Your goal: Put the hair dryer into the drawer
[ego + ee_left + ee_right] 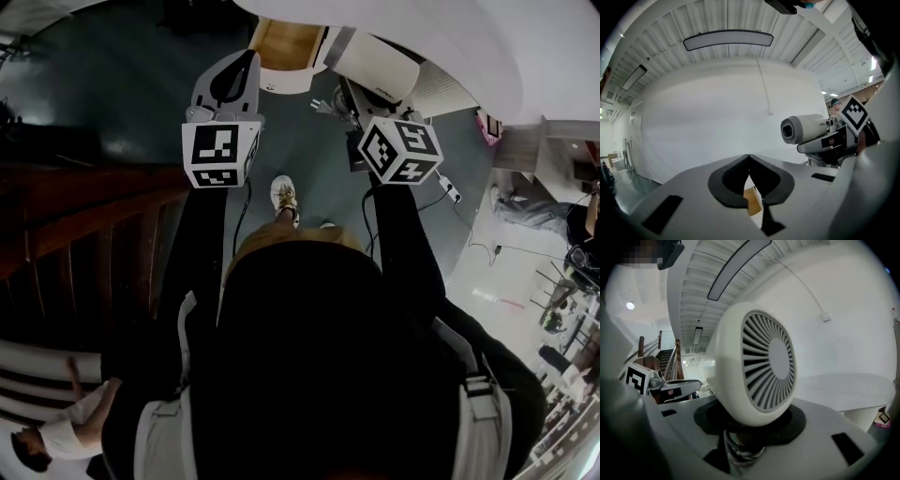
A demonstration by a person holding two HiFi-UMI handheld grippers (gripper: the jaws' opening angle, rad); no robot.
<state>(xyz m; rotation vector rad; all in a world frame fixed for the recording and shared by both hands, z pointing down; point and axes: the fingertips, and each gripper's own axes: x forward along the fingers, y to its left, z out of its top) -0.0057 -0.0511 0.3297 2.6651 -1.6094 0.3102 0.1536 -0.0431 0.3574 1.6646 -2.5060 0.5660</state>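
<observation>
Weight is judged modest and top-heavy for the rigid, smooth-shelled hair dryer (pixel 754 364), best held by its handle, as it is clamped in the right tongs (pixel 749 423) just short of the far drawer (pixel 284 44); the left tongs (pixel 749 164) are closed together, empty.

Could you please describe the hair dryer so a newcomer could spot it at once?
Find the open wooden-bottomed drawer at the head view's top. Just right, the right hand-held gripper clamps the hair dryer: a white barrel with a slatted grille.
</observation>
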